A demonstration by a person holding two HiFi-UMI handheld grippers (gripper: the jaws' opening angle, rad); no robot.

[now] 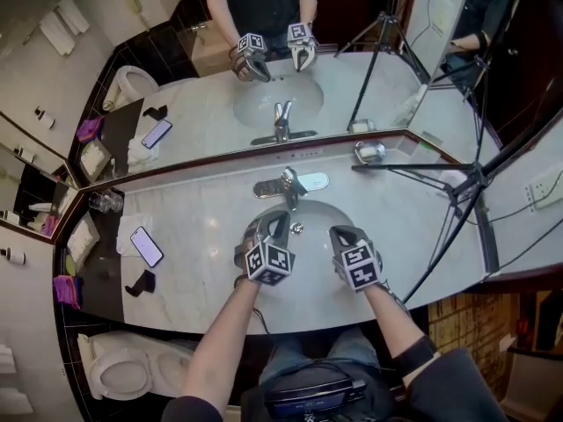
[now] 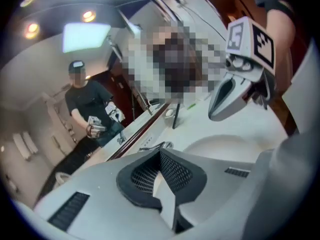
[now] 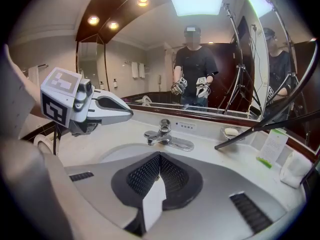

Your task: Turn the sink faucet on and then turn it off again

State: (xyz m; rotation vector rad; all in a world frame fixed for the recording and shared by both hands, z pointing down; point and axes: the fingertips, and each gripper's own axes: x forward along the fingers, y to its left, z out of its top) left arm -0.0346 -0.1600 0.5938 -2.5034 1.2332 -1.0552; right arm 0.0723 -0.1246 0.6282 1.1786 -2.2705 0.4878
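Note:
The chrome faucet [image 1: 288, 185] stands behind the white sink basin [image 1: 313, 214] in the marble counter; its lever [image 3: 163, 125] sits upright over the spout, and no water stream shows. Both grippers hover above the basin's front half, apart from the faucet. My left gripper [image 1: 274, 221] is shut with nothing between its mesh pads [image 2: 170, 171]; the faucet [image 2: 156, 146] peeks just over its tips. My right gripper [image 1: 339, 234] is shut and empty too, pads together [image 3: 150, 176], pointing at the faucet [image 3: 167, 136]. Each gripper shows in the other's view: the left [image 3: 127, 114], the right [image 2: 216, 115].
A phone [image 1: 146, 246] and a dark object [image 1: 141, 281] lie on the counter's left end, a glass [image 1: 106, 202] behind them. A soap dish [image 1: 369, 153] and a black tripod leg [image 1: 413, 168] sit right of the faucet. Mirror behind; toilet [image 1: 119, 372] below left.

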